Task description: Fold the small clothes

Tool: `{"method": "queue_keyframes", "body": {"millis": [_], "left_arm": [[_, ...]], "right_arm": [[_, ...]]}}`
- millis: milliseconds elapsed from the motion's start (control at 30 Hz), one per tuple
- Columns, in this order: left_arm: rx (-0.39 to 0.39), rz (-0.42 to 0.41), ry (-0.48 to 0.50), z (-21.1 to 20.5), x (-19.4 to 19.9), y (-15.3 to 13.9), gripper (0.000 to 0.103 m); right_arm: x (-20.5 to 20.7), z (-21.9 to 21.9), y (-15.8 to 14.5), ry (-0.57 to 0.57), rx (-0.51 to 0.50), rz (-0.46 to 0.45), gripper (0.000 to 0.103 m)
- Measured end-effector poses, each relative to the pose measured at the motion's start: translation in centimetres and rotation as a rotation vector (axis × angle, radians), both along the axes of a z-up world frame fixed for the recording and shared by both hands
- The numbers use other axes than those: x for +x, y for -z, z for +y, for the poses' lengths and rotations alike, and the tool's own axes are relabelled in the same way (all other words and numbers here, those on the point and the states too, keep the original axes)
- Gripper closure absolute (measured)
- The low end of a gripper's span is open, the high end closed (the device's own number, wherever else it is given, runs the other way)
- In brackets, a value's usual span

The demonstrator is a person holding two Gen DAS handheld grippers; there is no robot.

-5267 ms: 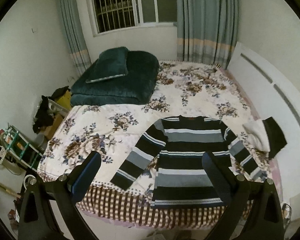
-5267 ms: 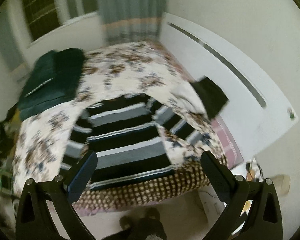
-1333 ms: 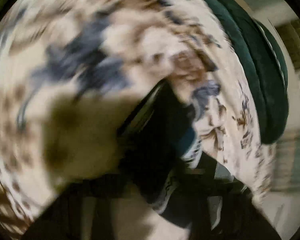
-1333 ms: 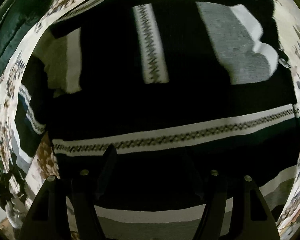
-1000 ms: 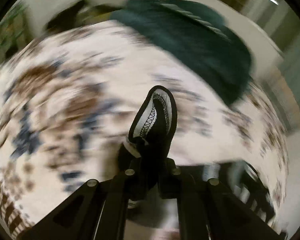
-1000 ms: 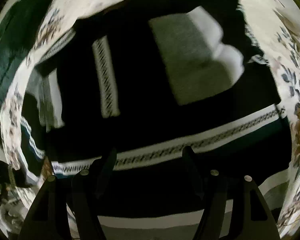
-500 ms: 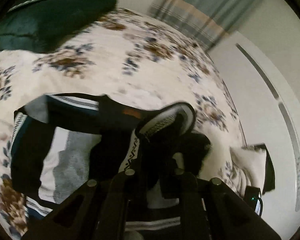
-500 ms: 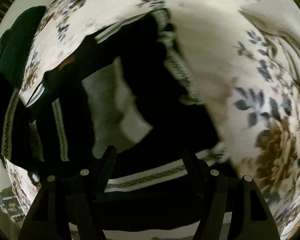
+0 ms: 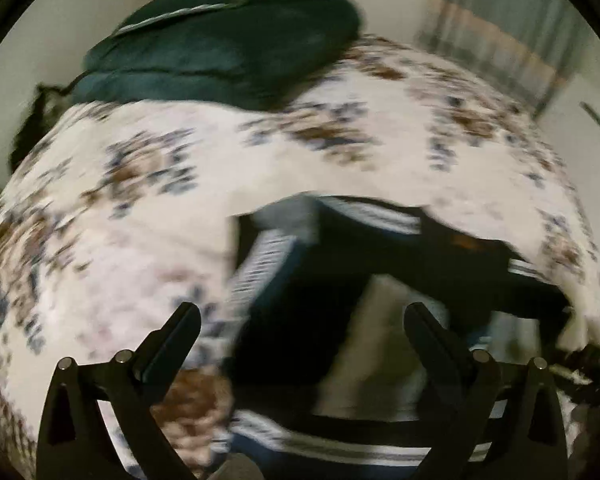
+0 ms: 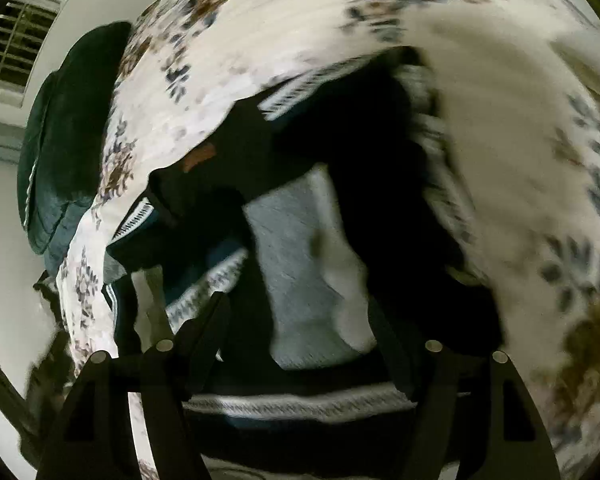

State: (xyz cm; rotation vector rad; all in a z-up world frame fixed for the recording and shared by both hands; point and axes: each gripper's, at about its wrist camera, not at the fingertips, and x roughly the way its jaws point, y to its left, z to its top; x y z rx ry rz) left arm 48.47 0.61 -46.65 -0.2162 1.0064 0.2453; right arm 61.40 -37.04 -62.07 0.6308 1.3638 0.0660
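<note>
A black sweater with grey and white stripes (image 9: pixel 332 276) lies on the floral bedsheet (image 9: pixel 120 208), both sleeves laid in over its body. My left gripper (image 9: pixel 302 320) hangs over its left part, jaws opening wide and holding nothing. In the right wrist view the sweater (image 10: pixel 300 248) fills the middle, a grey-and-white sleeve lying across the black body. My right gripper (image 10: pixel 300 320) hovers low over it, jaws apart and opening a little, with cloth beneath them but none pinched. Both views are blurred.
A dark green folded blanket with a pillow (image 9: pixel 220 44) sits at the far end of the bed, also seen as the blanket (image 10: pixel 60 140) at the left. Striped curtains (image 9: pixel 500 28) hang behind. A barred window (image 10: pixel 8 36) shows at the upper left.
My left gripper carried the sleeve cuff across over the sweater's body, let it go and now stands wide open. My right gripper slid sideways over the sweater, still holding nothing.
</note>
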Motion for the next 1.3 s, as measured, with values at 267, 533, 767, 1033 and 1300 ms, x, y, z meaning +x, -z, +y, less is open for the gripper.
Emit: {"method": "queue_keyframes", "body": {"millis": [267,533,767,1033,1300], "left_arm": [[0.104,0.077,-0.124,4.8,-2.3,2.3,0.000],[0.103,0.076,-0.122,5.9,-2.1,2.4,0.000],[0.050,0.053,-0.088,5.4,-0.4,2.4,0.000],[0.022,0.079,0.007,2.8,3.3,4.5,0.000],[0.129,0.113,0.156,-0.3,6.9,6.3,0.000]], "right_arm": [[6.4,11.5,0.1,-0.190,-0.047,-0.004,0.011],[7.1,13.0,0.6,-0.229,-0.285,-0.011,0.096],[0.6,1.3,-4.2,0.045,-0.265,-0.131,0.096],[-4.9,-8.4,1.2,0.208,-0.211,0.089,0.042],[-4.2,-9.2,-0.1,0.292,-0.146,0.030,0.038]]}}
